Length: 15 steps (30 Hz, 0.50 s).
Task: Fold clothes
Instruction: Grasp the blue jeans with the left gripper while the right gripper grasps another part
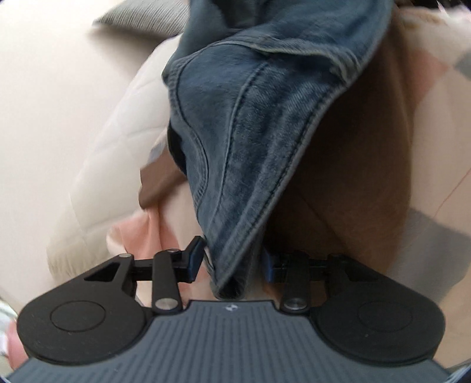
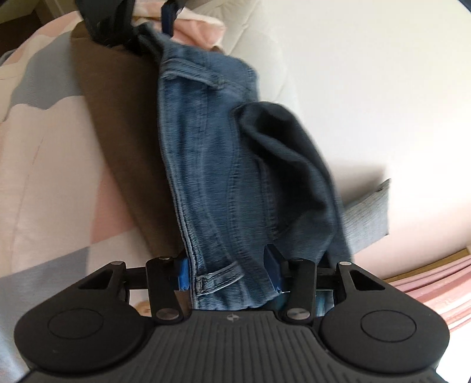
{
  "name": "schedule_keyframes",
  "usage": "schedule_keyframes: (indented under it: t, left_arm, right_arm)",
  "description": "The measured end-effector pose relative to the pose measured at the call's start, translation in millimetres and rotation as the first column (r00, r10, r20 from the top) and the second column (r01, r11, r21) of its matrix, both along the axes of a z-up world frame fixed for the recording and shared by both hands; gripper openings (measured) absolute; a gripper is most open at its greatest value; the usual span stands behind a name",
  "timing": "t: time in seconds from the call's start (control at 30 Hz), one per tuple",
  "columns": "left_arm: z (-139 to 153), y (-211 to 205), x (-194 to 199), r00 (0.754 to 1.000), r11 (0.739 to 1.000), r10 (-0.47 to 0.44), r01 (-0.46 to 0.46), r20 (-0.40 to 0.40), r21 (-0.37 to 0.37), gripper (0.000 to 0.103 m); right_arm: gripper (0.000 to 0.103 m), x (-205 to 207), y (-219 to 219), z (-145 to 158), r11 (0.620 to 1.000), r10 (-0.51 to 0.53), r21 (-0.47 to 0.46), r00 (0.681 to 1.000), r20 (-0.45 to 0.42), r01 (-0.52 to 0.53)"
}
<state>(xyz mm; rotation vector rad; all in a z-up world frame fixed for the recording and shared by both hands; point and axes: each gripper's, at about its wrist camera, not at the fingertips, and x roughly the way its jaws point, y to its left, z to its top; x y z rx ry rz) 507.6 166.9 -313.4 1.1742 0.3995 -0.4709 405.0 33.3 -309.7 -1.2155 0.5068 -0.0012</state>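
1. Left gripper: points forward along the jeans, fingers set apart with a bunched denim fold running between them. The left finger shows a small gap to the cloth; the right finger is half hidden behind the denim. Cannot tell whether it is pinching the cloth.
2. Right gripper: points along the waistband end of the jeans, blue pads on either side of the band near a belt loop. Left pad sits against the denim edge, right pad against the other side: pinching the jeans.
3. Jeans: one pair, lifted and hanging stretched between the two grippers, above the bed and over a brown cloth.
4. Left view only: a white quilted cover at the left side, a pink cloth near the bottom left, a grey pillow corner at the top edge.
5. Right view only: the patterned bedspread in pink, grey and white at the left, dark inner lining of the jeans, a grey fabric piece at the right, pink stripes at the bottom right corner, and the other gripper at the top edge, blurred.
6. Count: two grippers, one pair of jeans, one brown cloth, also seen in the right view.
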Motion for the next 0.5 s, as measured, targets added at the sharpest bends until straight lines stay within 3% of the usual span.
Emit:
schedule_keyframes:
  t: [0.13, 0.27, 0.33, 0.4, 0.5]
  left_arm:
    - [1, -2, -2, 0.999, 1.0, 0.004, -0.004, 0.052, 0.004, 0.02]
    - [1, -7, -6, 0.995, 0.999, 0.026, -0.028, 0.092, 0.018, 0.014]
    - [18, -5, -1, 0.994, 0.996, 0.081, -0.078, 0.073, -0.047, 0.011]
    - [49, 0, 4, 0.987, 0.975, 0.158, -0.15, 0.035, -0.164, 0.01]
    - [102, 7, 5, 0.969, 0.908, 0.242, -0.244, -0.049, -0.34, 0.01]
  right_arm:
    - [0.043, -5, -3, 4, 0.998, 0.046, -0.046, 0.998, 0.05, -0.044]
    - [0.039, 4, -2, -9, 0.989, 0.083, -0.122, 0.997, -0.006, -0.083]
    - [0.006, 11, -3, -2, 0.993, 0.086, -0.07, 0.993, -0.085, -0.092]
    - [0.005, 14, -6, 21, 0.999, 0.027, 0.035, 0.994, -0.103, -0.024]
    - [0.005, 8, -14, 68, 0.979, -0.01, 0.203, 0.996, -0.091, 0.028]
